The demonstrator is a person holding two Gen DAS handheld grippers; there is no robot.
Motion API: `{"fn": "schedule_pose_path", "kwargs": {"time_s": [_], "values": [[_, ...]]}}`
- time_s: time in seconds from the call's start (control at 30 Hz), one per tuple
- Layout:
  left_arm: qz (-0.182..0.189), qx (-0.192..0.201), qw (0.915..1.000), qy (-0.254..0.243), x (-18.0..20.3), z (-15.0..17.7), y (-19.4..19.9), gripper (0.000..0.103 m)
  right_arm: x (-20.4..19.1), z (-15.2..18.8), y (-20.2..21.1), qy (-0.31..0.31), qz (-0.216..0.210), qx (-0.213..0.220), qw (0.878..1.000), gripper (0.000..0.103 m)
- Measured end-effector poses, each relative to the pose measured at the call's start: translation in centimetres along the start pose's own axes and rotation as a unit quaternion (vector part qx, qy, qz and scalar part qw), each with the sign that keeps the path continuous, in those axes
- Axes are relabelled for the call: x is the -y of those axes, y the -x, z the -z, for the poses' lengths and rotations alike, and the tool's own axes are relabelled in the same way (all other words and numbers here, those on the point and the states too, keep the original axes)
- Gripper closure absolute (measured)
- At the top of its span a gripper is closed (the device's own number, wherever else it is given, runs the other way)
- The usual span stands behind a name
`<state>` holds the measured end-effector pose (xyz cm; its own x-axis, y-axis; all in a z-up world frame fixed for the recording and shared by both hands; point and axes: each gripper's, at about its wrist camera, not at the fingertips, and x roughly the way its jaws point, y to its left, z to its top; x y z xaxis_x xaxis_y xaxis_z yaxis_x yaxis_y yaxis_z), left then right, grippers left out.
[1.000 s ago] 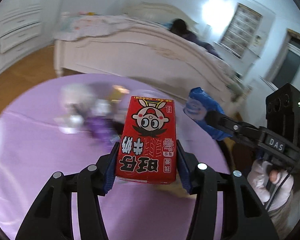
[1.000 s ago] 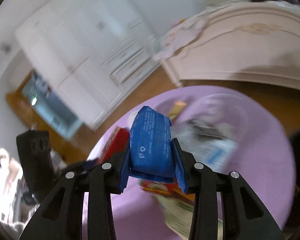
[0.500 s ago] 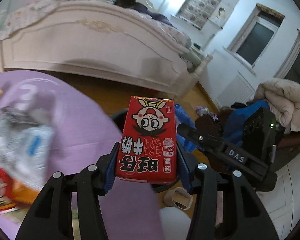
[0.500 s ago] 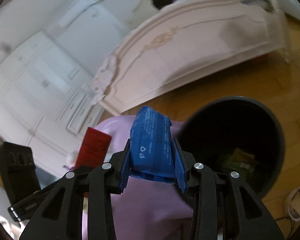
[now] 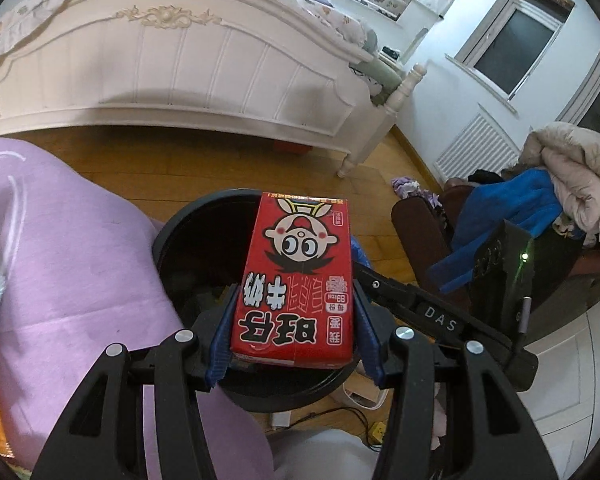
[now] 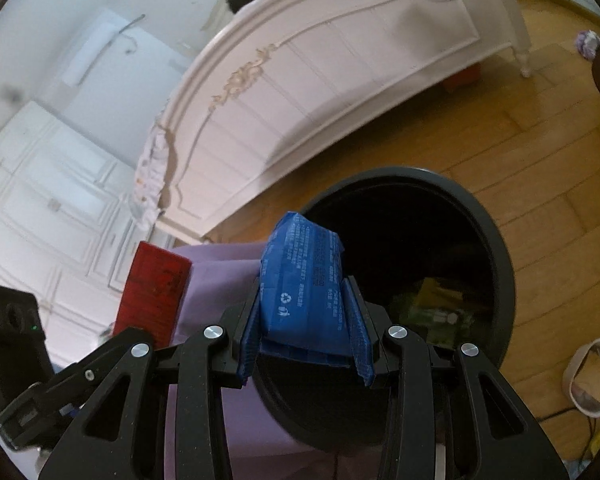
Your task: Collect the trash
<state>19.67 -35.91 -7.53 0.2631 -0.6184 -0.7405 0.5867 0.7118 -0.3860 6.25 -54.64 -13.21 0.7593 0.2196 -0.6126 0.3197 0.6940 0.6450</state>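
1. Wooden flooring ran under a white bed frame [image 5: 204, 76], and a black trash bin [image 6: 496, 248] stood beside my purple-covered table [image 5: 72, 264].
2. My left gripper [image 5: 292, 344] clamped a red milk carton [image 5: 296, 284] between its blue pads, held over the bin's mouth.
3. My right gripper [image 6: 306, 342] was closed on a blue wrapper pack [image 6: 304, 280], poised at the bin's near rim.
4. Some trash lay inside the bin.
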Motion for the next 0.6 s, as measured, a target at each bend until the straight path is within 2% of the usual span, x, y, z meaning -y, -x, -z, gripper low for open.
{"fn": "schedule_pose_path", "kwargs": {"time_s": [0.03, 0.1, 0.13, 0.2, 0.27, 0.47, 0.6], "values": [[-0.006, -0.001, 1.0000, -0.002, 0.2, -0.2, -0.3, 0.049, 0.3, -0.1, 0.0, -0.003, 0.004, 0.000, 1.000, 0.062], [-0.015, -0.004, 0.9999, -0.002, 0.5, -0.4, -0.5, 0.047, 0.7, -0.2, -0.1, -0.006, 0.015, -0.003, 1.000, 0.050], [-0.018, -0.004, 0.9998, -0.001, 0.5, -0.3, -0.4, 0.039, 0.9, -0.2, 0.0, -0.007, 0.021, -0.001, 1.000, 0.037], [-0.022, 0.008, 0.9997, -0.003, 0.6, -0.2, 0.3, 0.025, 1.0, 0.0, 0.4, -0.008, 0.024, 0.007, 1.000, 0.026], [-0.033, 0.025, 0.9991, -0.010, 0.7, 0.1, 1.4, 0.015, 0.8, 0.1, 0.7, -0.004, 0.022, 0.005, 1.000, 0.026], [-0.057, 0.059, 0.9962, -0.027, 0.7, 0.9, 5.7, 0.015, -2.6, 1.2, 1.6, 0.024, -0.008, 0.001, 1.000, 0.026], [-0.081, 0.089, 0.9922, -0.034, 0.1, 2.0, 9.3, 0.015, -7.2, 2.3, 2.0, 0.070, -0.038, -0.005, 0.997, 0.026]]}}
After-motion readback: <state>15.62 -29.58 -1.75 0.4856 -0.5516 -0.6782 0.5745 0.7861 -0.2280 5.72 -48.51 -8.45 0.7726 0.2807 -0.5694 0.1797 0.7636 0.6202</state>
